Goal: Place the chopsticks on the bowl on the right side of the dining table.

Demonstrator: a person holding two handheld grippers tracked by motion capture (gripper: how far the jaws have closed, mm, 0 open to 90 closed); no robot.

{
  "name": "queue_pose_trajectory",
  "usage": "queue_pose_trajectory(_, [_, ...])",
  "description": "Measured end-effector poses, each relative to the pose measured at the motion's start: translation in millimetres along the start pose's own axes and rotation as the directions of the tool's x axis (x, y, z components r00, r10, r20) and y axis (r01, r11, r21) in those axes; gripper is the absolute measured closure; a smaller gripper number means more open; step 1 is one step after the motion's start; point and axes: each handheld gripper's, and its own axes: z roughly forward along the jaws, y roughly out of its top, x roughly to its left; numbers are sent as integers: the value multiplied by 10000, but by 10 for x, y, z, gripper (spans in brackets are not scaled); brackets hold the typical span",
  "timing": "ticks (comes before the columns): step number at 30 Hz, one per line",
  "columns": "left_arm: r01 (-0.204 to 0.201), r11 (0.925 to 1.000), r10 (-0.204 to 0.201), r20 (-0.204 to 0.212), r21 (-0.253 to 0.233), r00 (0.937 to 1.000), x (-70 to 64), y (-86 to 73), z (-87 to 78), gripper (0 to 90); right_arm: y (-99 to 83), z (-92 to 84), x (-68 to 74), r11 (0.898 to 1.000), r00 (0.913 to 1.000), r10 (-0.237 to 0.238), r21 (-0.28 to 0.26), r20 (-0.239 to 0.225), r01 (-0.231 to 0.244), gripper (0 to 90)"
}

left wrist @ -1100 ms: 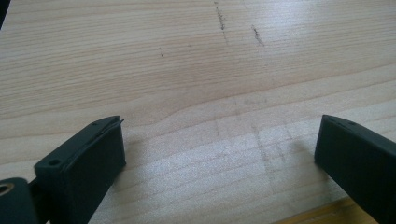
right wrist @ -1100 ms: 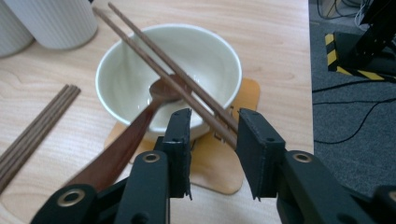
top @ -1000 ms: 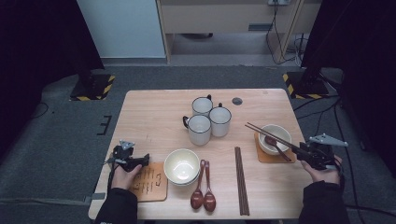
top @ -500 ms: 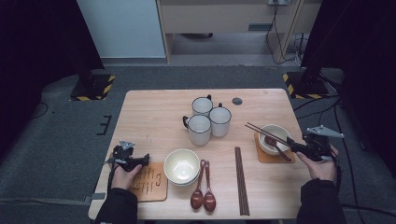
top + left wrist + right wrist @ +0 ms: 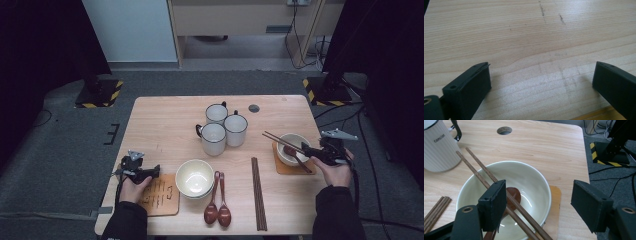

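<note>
Opening just now, my right gripper (image 5: 539, 202) stands wide over the bowl (image 5: 529, 177), its jaws off the chopsticks (image 5: 481, 171); my left gripper (image 5: 541, 82) is wide apart, empty.

spoon (image 5: 511, 196) handle hidden, chopsticks (image 5: 499, 187) cut off

Your sleeves are dark, and your right gripper (image 5: 306, 150) (black blocky jaws, screw holes) carries a grey plate.

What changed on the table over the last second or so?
The right hand-held gripper has just opened its jaws, leaving the chopsticks resting across the bowl, and has shifted a little toward that bowl. The left hand-held gripper, mugs and spoons kept their places.
</note>
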Motion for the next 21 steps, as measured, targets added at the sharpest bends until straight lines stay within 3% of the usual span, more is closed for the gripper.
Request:
queue_pose_trajectory(8, [4, 10000, -4, -2, -1, 10000, 0, 0, 0, 7, 84, 68, 68, 9989, 9990, -452, -85, 12, 452, 311])
queue_pose_trajectory(11, [3, 10000, -3, -1, -3, 10000, 0, 0, 0, 7, 97, 114, 87, 9995, 9992, -300, -109, -261, 297, 316])
queue_pose_trajectory(13, [-1, 10000, 1, -1, -1, 10000, 0, 0, 0, 7, 104, 153, 100, 9992, 9992, -396, -62, -102, 396, 314])
queue_pose_trajectory(21, [-1, 10000, 1, -3, 1, 10000, 0, 0, 0, 7, 151, 252, 163, 9992, 9992, -333, -208, -217, 328, 286])
